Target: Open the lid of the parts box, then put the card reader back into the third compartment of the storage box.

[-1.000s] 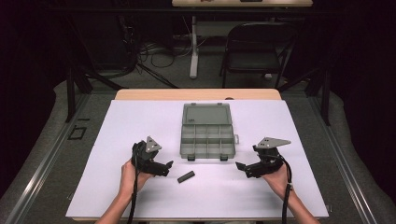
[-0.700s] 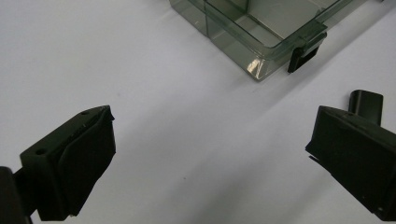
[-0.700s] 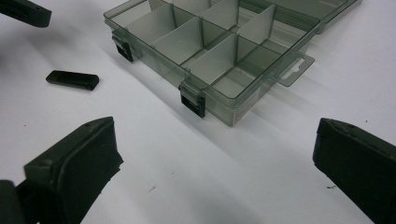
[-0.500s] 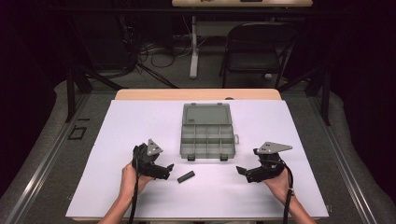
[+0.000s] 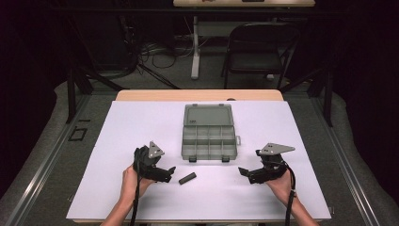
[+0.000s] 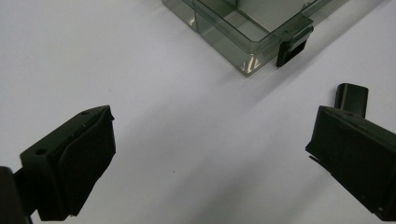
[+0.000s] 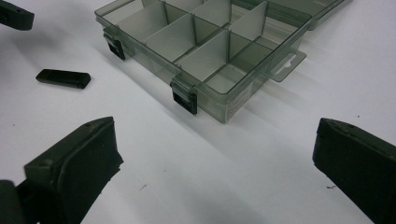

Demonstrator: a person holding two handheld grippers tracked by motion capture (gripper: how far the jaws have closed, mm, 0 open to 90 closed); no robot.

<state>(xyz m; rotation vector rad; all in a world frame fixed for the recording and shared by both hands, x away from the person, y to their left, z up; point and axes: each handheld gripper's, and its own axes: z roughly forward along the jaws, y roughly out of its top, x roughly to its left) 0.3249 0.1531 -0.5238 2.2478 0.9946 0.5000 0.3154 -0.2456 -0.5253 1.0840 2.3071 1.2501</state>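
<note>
Hands come in over the near edge of the white table [image 5: 117, 141], each holding a gripper low over the surface. The left gripper [image 5: 168, 173] points toward the middle, its jaws spread wide and holding nothing; in the left gripper view both black jaws stand far apart over bare white, with one end of the small black bar [image 6: 351, 97] peeking out just past the right-hand jaw. From above, that small black bar [image 5: 187, 178] lies flat on the table just beside the left gripper's tips, angled a little, not touched by either jaw. The right gripper [image 5: 244, 173] sits well apart on the other side, also aimed inward, jaws likewise gaping and empty; a cable trails back along the forearm.

Beyond the bar, near the middle of the table, rests the clear grey compartment box [image 5: 208, 141], lid thrown back flat behind it. In the right gripper view the box [image 7: 205, 51] shows its dividers and bare compartments, two dark latches on the near wall, and the bar [image 7: 63, 78] lying off to its left.

Farther back, past the table, stands a folding chair [image 5: 256, 52] on the dark floor.
</note>
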